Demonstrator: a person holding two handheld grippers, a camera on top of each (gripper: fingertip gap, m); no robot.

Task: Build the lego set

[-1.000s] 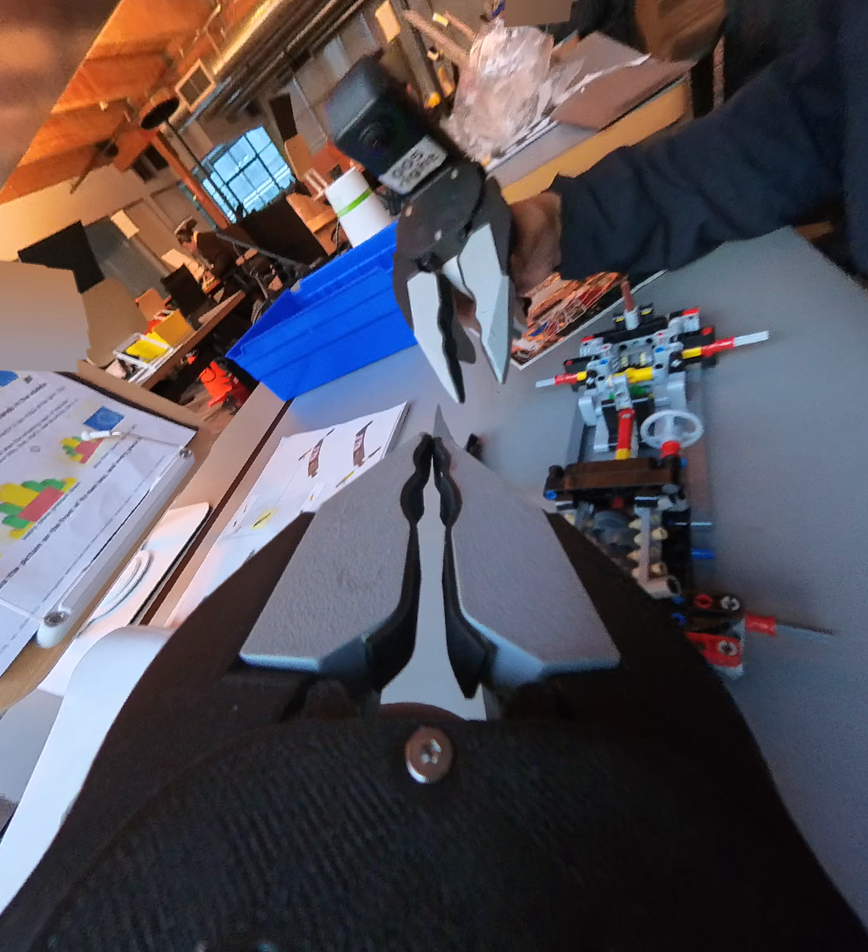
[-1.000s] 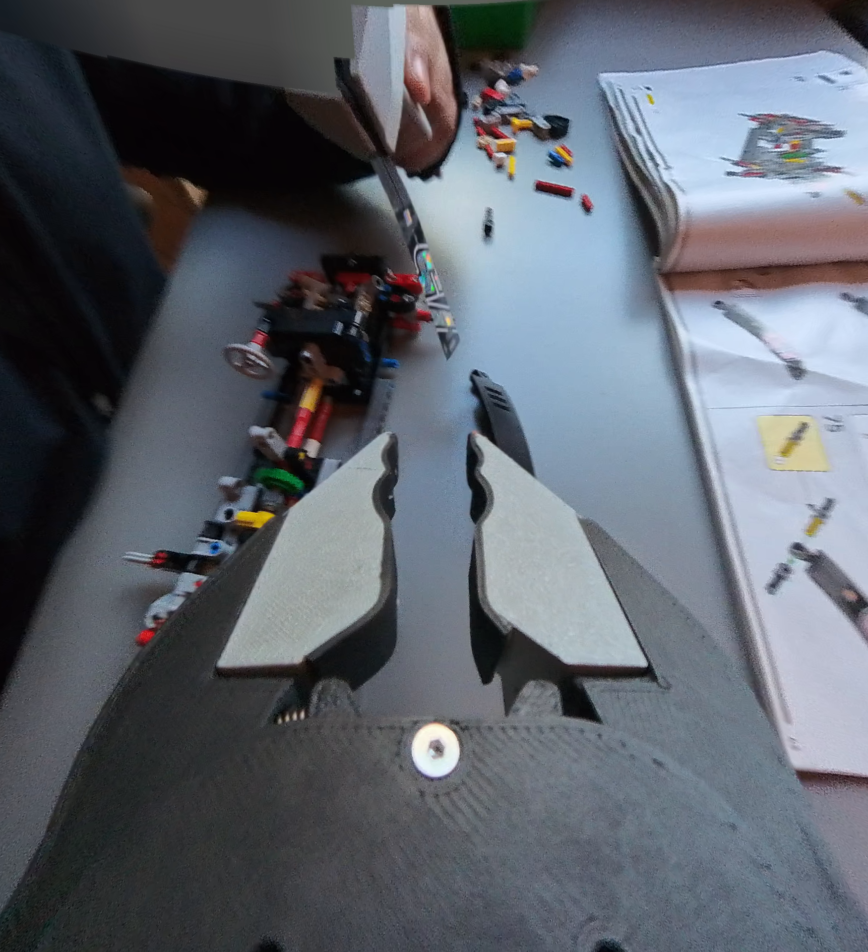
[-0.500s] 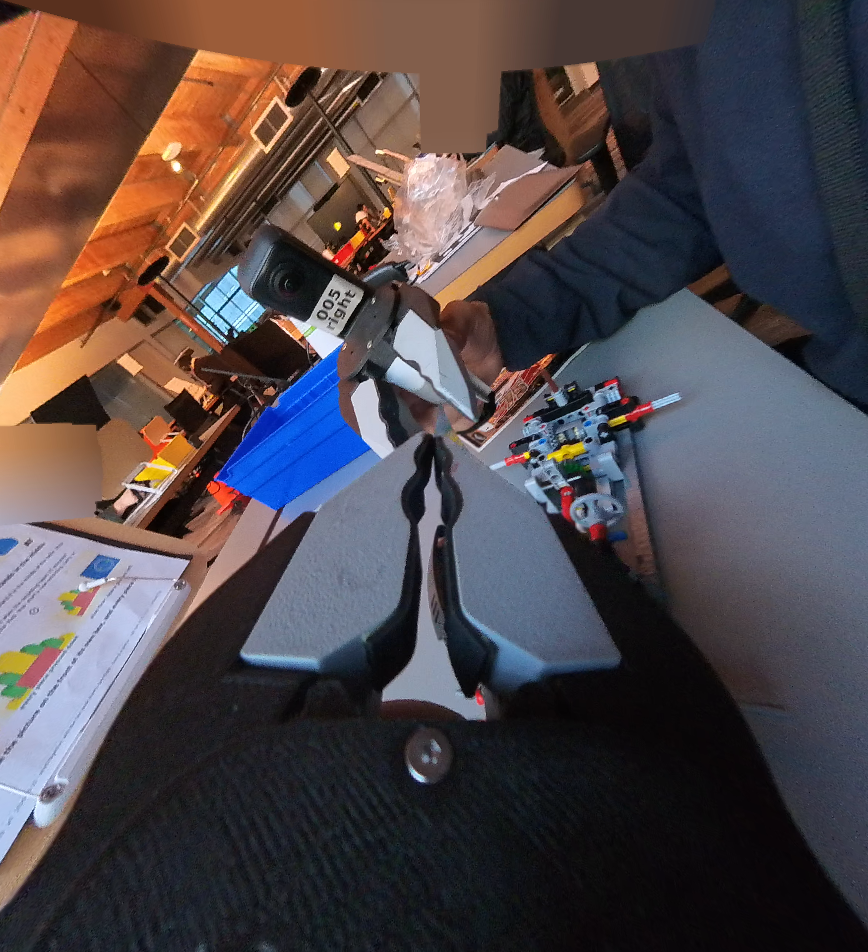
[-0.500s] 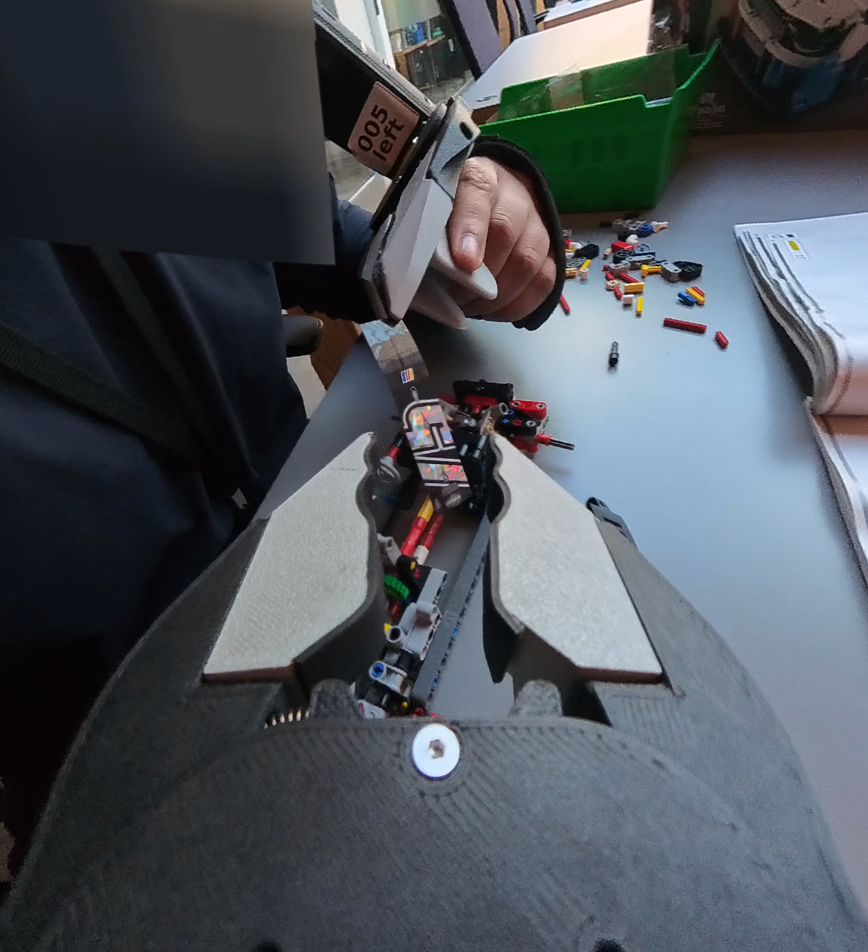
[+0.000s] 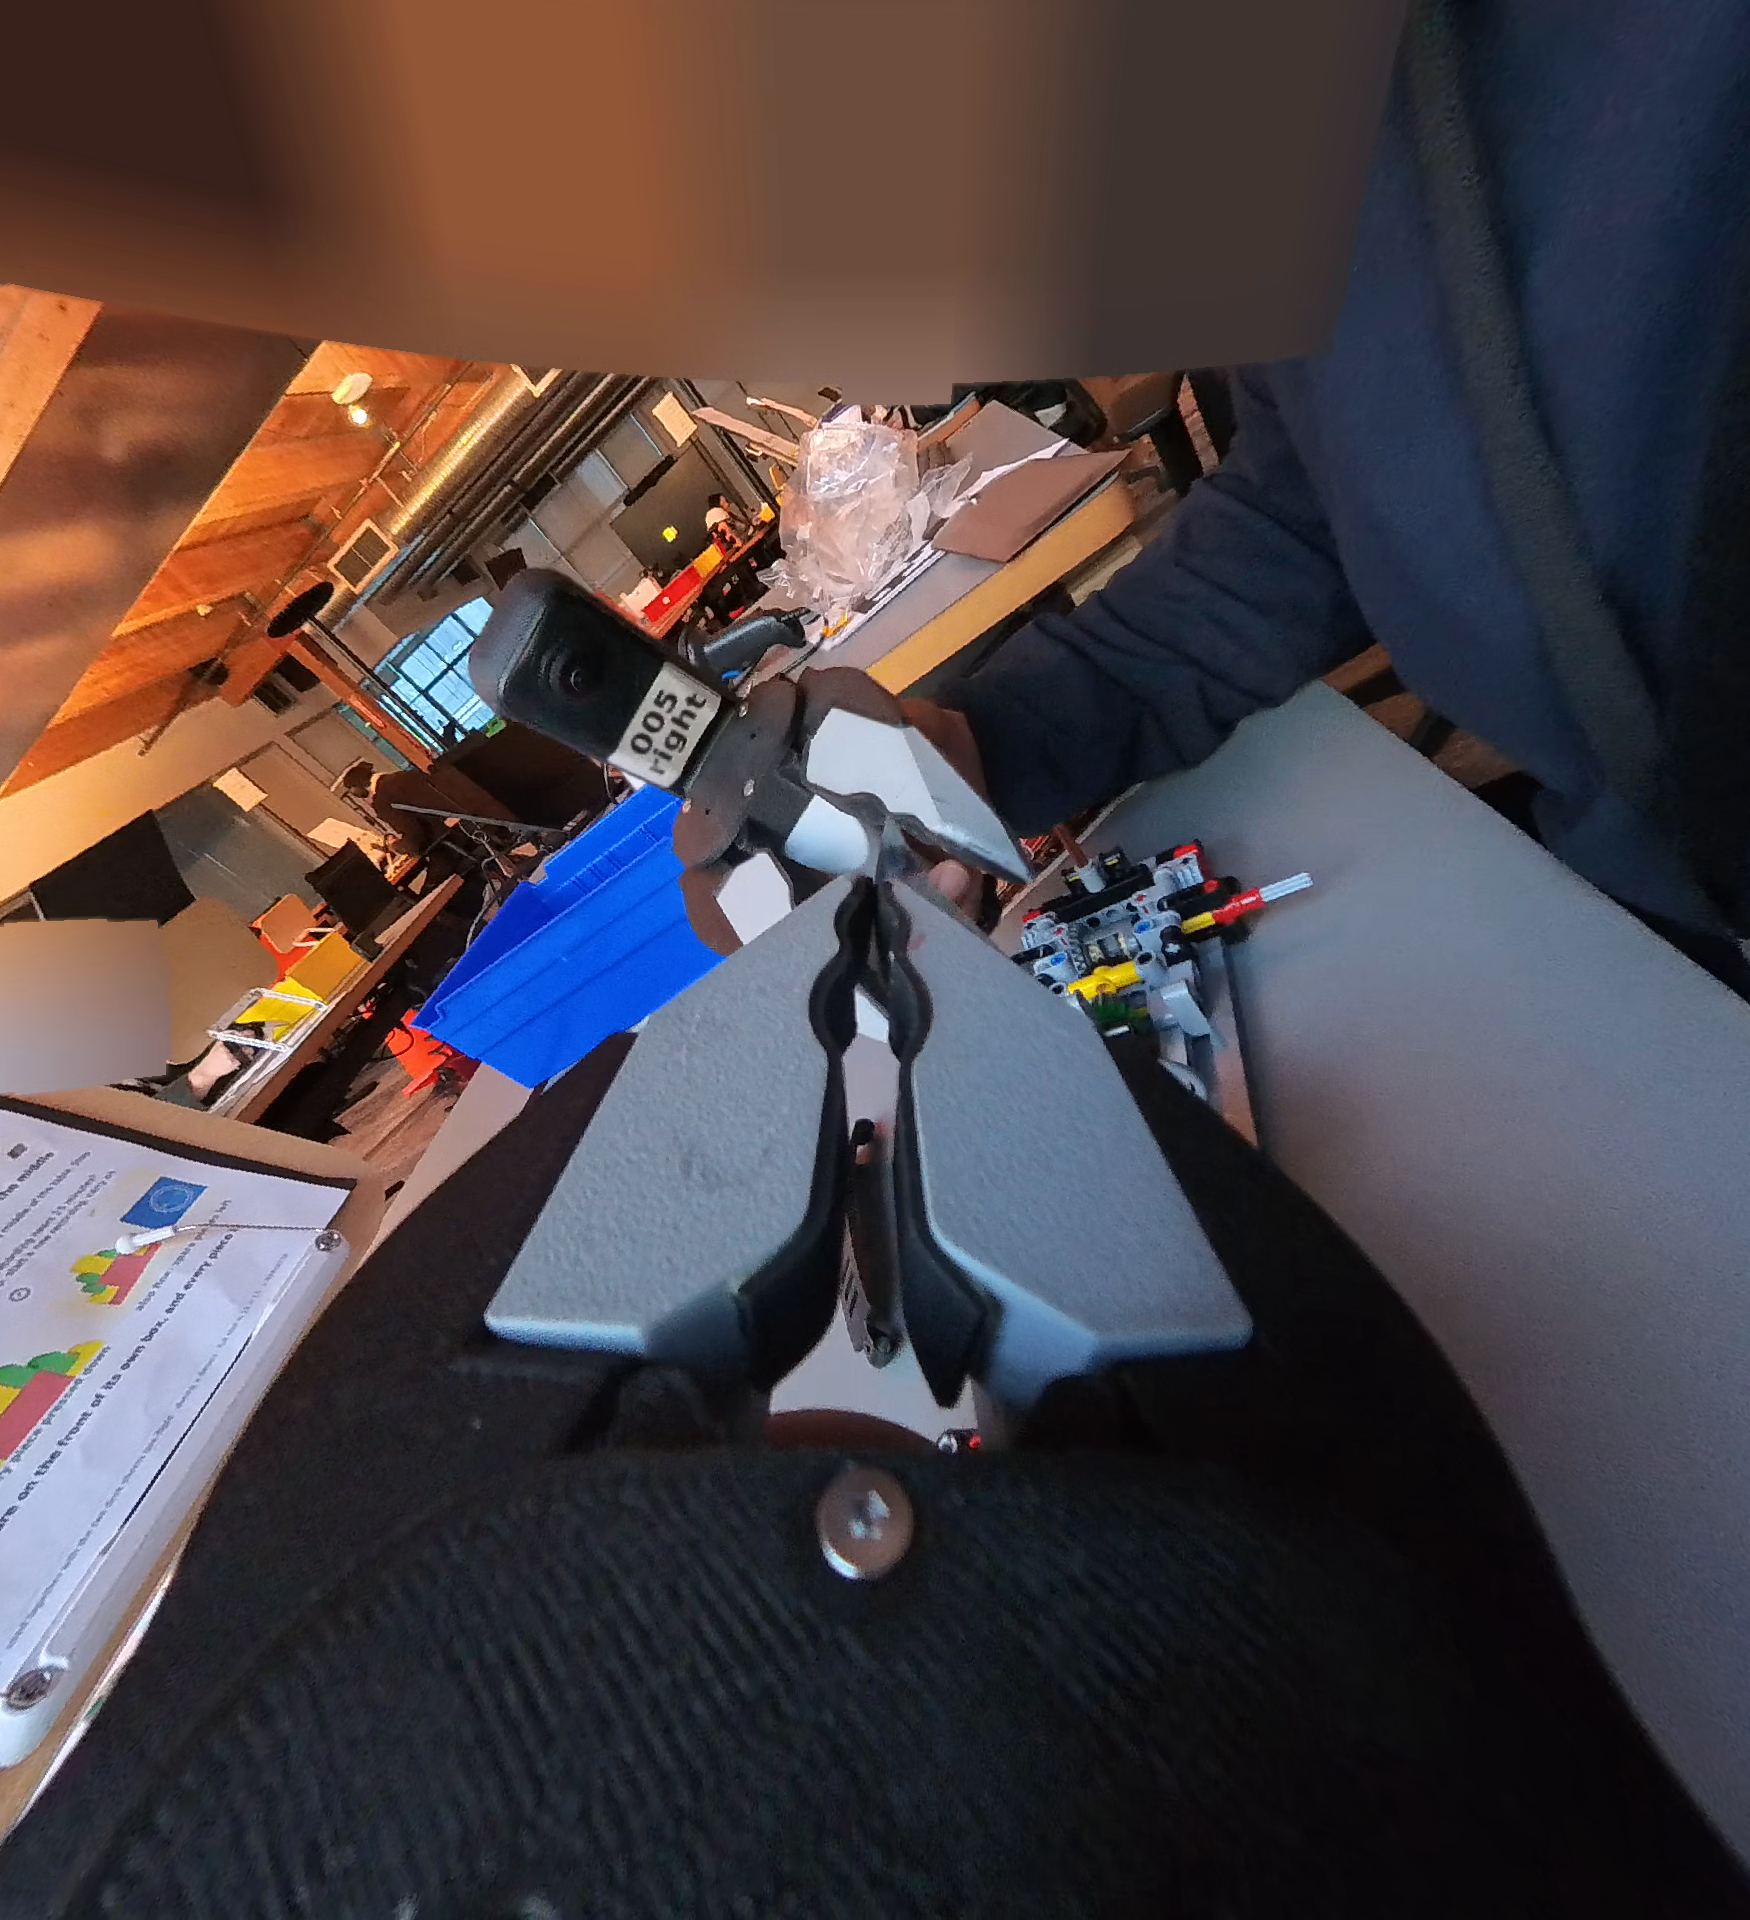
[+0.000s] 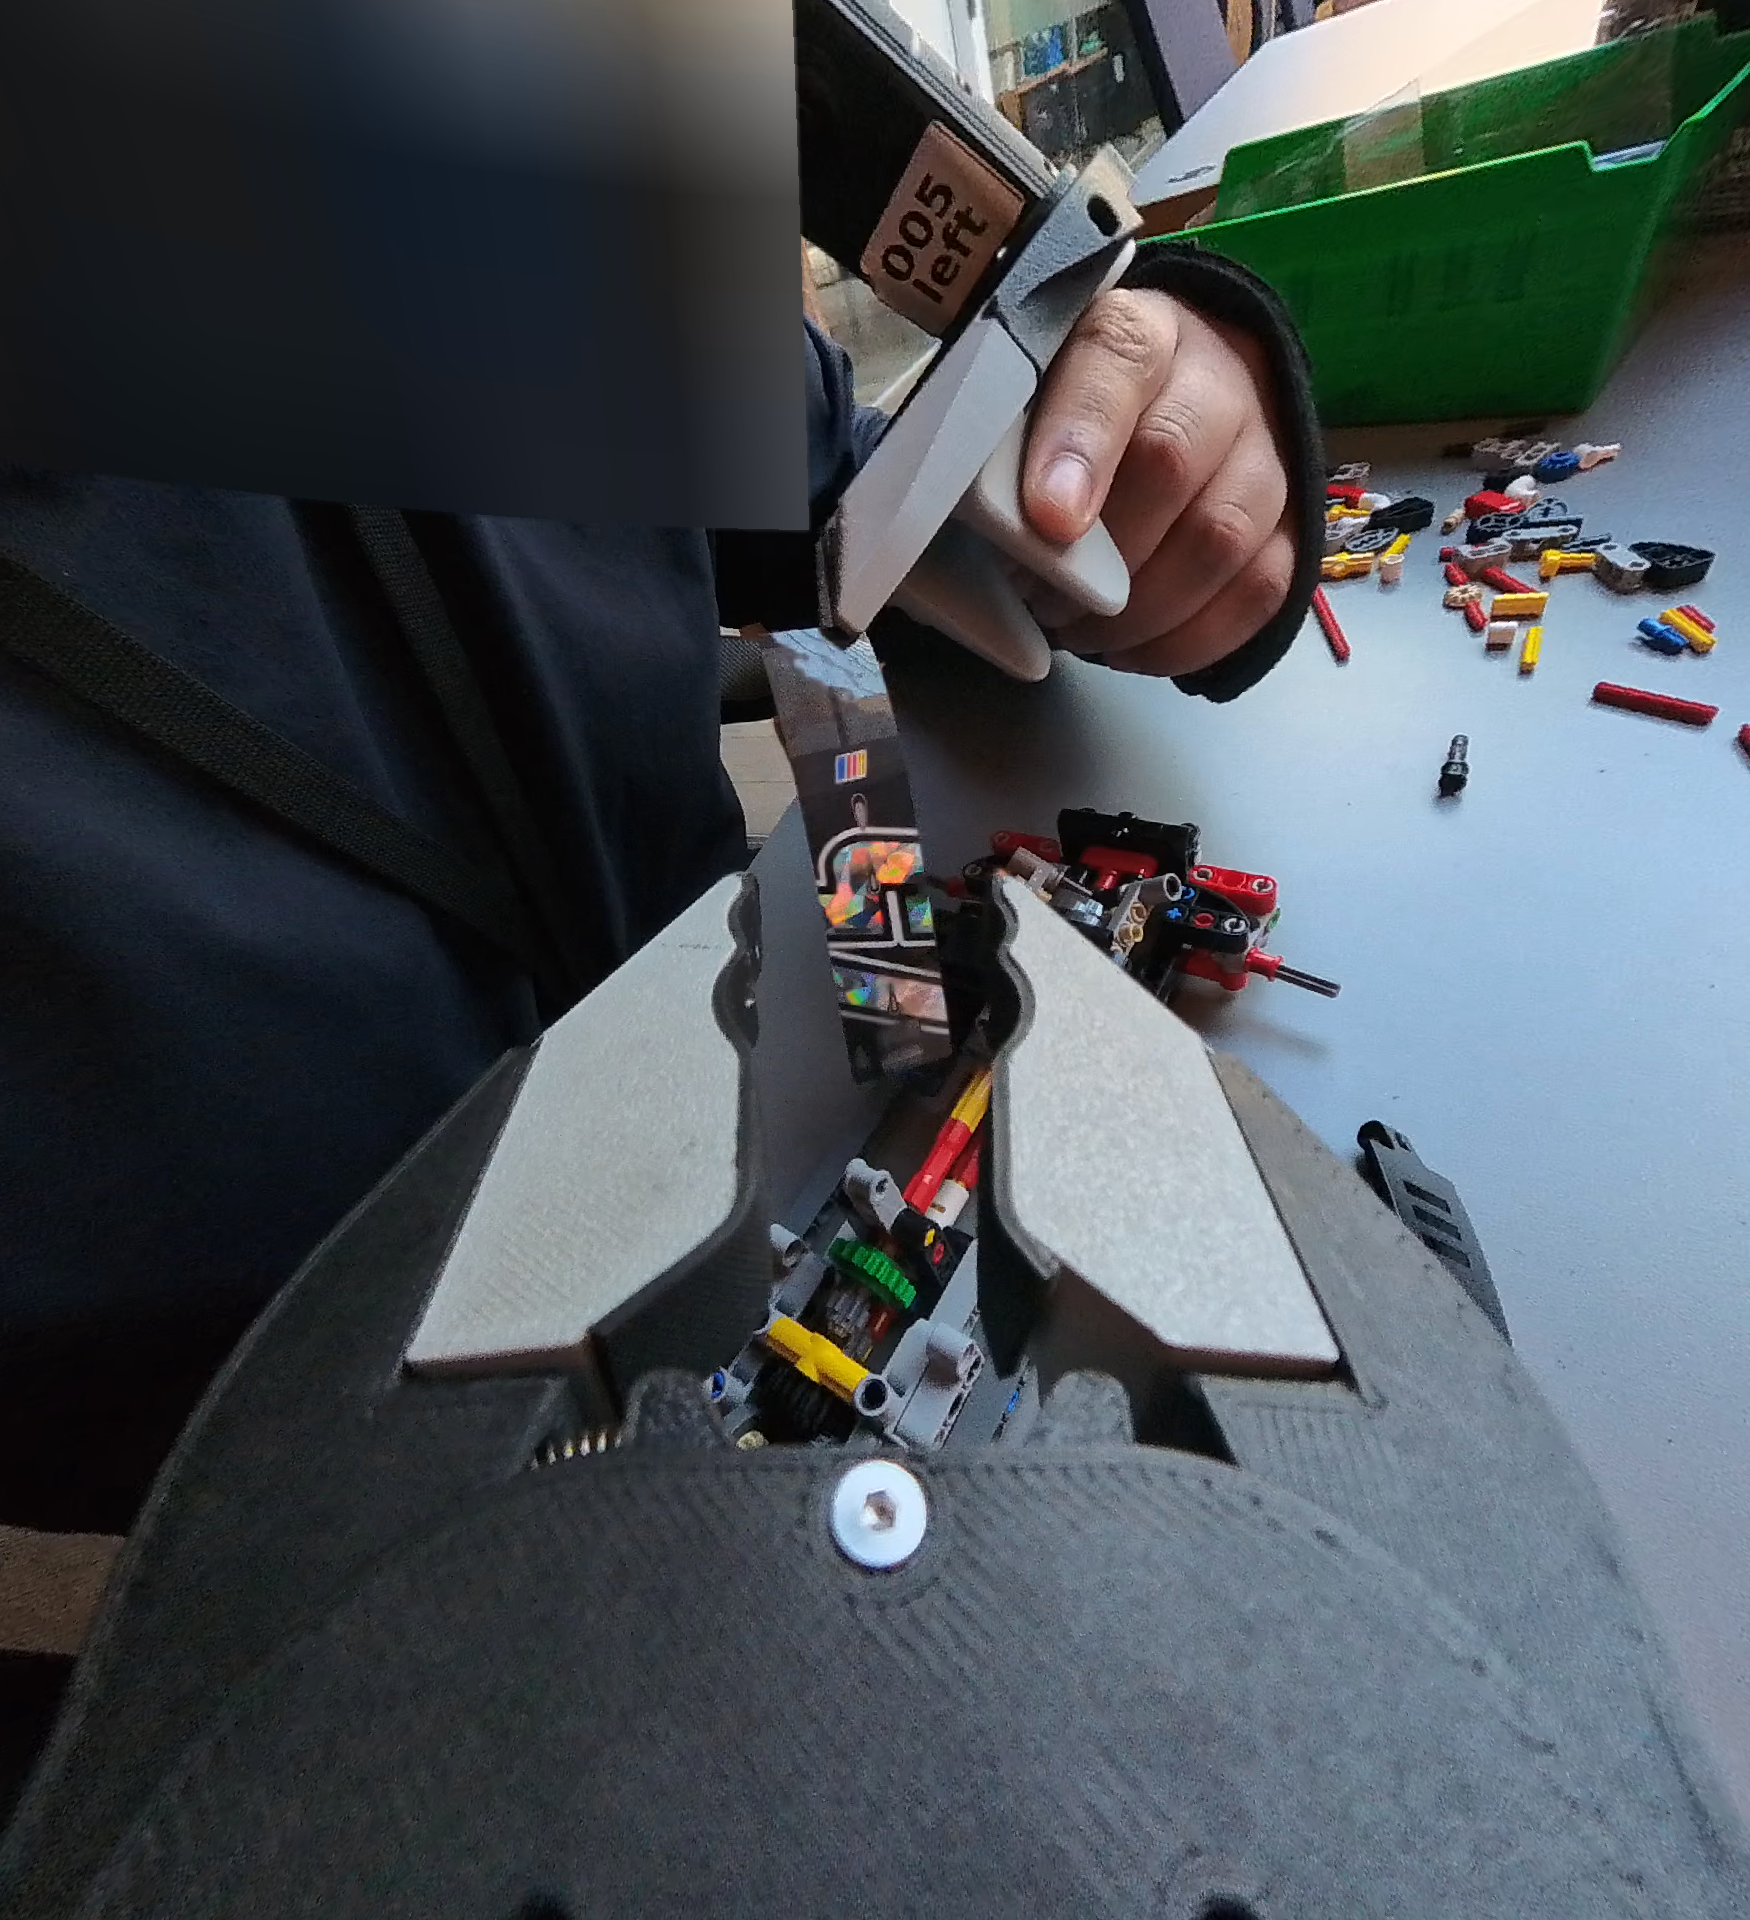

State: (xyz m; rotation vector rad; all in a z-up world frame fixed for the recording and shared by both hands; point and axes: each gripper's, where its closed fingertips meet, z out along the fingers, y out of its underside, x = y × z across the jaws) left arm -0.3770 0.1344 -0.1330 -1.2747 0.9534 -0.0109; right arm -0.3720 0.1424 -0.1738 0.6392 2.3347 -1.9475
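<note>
Left gripper (image 6: 835,632) pinches the top edge of a dark sticker strip (image 6: 876,883). Strip hangs at 12 o'clock between the wide right gripper (image 6: 876,914) fingers, over the brick model (image 6: 1141,914) on the bench (image 6: 1473,1039). Risk: thin edge hold; strip may slip or crease.

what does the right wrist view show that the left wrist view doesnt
Only the right wrist view: a green bin, loose small pieces scattered on the grey table, and the dark sticker strip hanging from the left gripper, reaching between the right gripper's open jaws.

Only the left wrist view: a blue bin, a printed sheet, and the workshop behind.

Both: the brick model, both grippers, and the person's dark sleeve.
</note>
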